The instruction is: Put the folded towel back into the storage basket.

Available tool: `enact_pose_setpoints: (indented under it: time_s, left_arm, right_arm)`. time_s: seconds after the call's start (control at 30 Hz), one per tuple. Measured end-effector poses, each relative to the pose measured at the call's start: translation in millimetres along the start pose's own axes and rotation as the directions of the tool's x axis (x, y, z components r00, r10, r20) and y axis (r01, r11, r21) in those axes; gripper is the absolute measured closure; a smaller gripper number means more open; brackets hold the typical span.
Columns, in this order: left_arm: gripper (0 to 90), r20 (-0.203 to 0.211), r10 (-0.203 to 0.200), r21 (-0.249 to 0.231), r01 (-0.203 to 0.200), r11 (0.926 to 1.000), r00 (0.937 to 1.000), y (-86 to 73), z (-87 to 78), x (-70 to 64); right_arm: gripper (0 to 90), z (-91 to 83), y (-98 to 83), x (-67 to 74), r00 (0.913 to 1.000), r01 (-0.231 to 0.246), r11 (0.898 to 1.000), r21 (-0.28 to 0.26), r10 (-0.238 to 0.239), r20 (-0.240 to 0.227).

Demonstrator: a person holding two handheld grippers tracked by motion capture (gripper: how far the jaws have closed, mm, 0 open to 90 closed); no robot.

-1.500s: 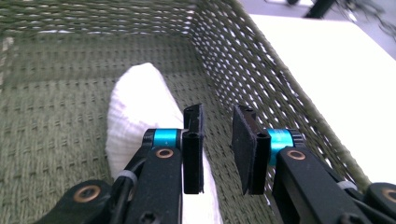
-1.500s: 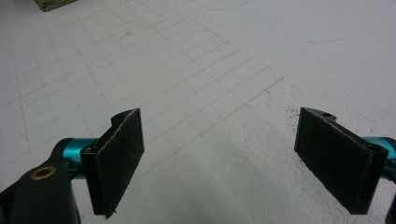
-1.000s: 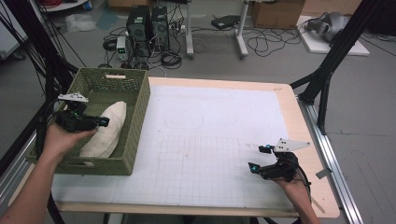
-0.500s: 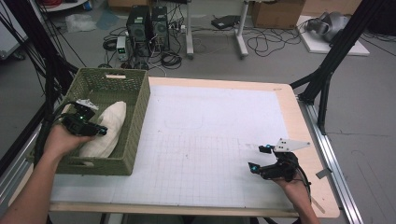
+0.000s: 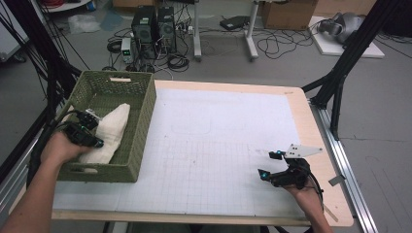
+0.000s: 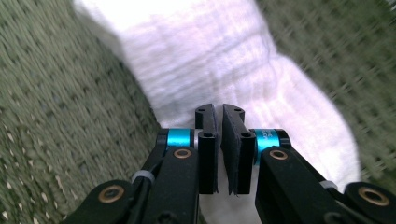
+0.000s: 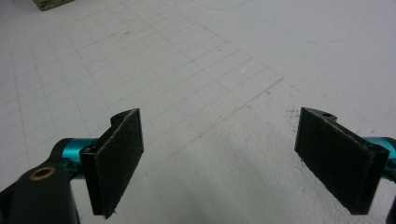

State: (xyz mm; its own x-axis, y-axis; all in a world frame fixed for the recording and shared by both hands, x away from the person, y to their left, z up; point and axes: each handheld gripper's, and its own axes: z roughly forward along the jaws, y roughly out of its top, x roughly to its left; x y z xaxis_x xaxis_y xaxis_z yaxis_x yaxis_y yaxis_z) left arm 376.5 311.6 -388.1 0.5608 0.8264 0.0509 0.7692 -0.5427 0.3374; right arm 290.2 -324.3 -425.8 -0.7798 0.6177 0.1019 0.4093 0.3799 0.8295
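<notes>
A white folded towel [image 5: 112, 127] lies inside the green woven basket [image 5: 145, 111] at the table's left edge. My left gripper [image 5: 92, 132] is down in the basket at the towel's left side. In the left gripper view its jaws [image 6: 219, 109] stand together with only a thin slit between the pads and nothing seen in it; the towel [image 6: 224, 56] lies just beyond the tips, with the basket's weave [image 6: 56, 116] on both sides. My right gripper [image 5: 267, 164] rests near the front right of the white grid mat [image 5: 218, 136], open [image 7: 219, 140], with bare mat [image 7: 187, 60] between its pads.
Black frame posts [image 5: 340, 73] rise off the table's right side, and others stand beside the basket on the left. Computer towers [image 5: 153, 24] and cables sit on the floor behind the table. A basket corner [image 7: 46, 3] shows far off in the right gripper view.
My left gripper has sunk lower into the basket, down against the towel's near left side. The right gripper has stayed where it was.
</notes>
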Motion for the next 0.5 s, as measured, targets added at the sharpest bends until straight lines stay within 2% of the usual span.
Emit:
enact_pose_setpoints:
  time_s: [0.07, 0.13, 0.2, 0.27, 0.43, 0.5]
  left_arm:
    - [83.7, -0.018, -0.002, 0.018, 0.002, 0.9998, 0.9998, -0.5, 2.3, 0.1]
    - [83.3, -0.016, -0.008, 0.018, 0.009, 0.9998, 0.9998, -0.3, 2.2, 1.0]
    - [82.4, -0.010, -0.013, -0.014, 0.013, 0.9998, 0.9999, 0.0, -1.4, 1.4]
    - [81.8, 0.008, -0.017, -0.067, 0.018, 0.9976, 0.9998, -0.4, -7.1, 1.7]
    - [80.5, 0.022, -0.018, -0.162, 0.021, 0.9866, 0.9996, -3.3, -19.2, 2.5]
    - [80.6, 0.018, -0.013, -0.182, 0.016, 0.9831, 0.9998, -3.8, -21.2, 2.1]
  right_arm:
    - [14.7, -0.2, 0.0, -0.1, 1.0000, 0.003, 1.000, -0.002, -0.003, 0.002]
    - [14.8, -0.4, 0.0, -0.1, 1.0000, 0.002, 1.000, -0.004, -0.002, 0.002]
    - [14.8, -0.7, 0.0, 0.0, 1.0000, 0.004, 1.000, -0.006, -0.004, 0.003]
    - [14.8, -1.2, 0.0, 0.4, 1.0000, 0.001, 1.000, -0.006, -0.001, 0.002]
    - [14.8, -1.3, 0.2, 0.4, 1.0000, 0.000, 1.000, -0.008, 0.000, 0.000]
    - [14.7, -1.5, 0.4, 0.8, 1.0000, -0.001, 1.000, -0.008, 0.001, -0.002]
